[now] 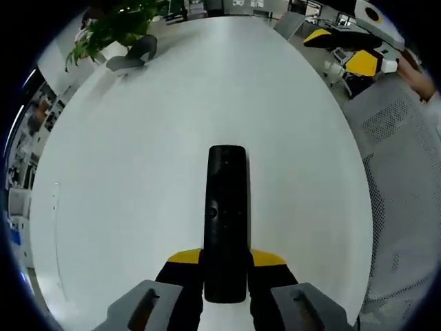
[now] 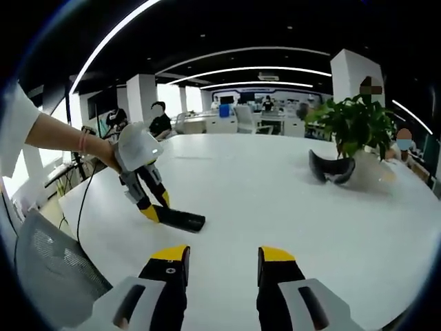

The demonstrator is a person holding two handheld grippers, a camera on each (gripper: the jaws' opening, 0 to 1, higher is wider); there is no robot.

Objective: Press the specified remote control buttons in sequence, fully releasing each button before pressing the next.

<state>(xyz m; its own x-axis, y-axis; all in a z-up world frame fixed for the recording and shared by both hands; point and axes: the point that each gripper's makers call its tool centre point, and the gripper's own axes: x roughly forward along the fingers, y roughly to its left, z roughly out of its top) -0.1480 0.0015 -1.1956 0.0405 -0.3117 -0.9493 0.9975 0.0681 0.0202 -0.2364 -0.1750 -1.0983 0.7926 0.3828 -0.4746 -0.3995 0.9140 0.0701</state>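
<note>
1. I judged the work was at its holding stage: my left gripper (image 1: 225,293) had its jaws closed on the near end of the black remote (image 1: 226,207), which lay on the white table (image 1: 138,172).
2. My right gripper (image 2: 224,265) hung above the table with jaws apart and nothing between them, well apart from the remote at about 10 o'clock in its view.
3. Next, I reckoned, the right jaws had to come over and press a button, then lift fully off.
4. In the left gripper view, the remote's long axis ran from 6 toward 12 o'clock, its free end pointing away from me.
</note>
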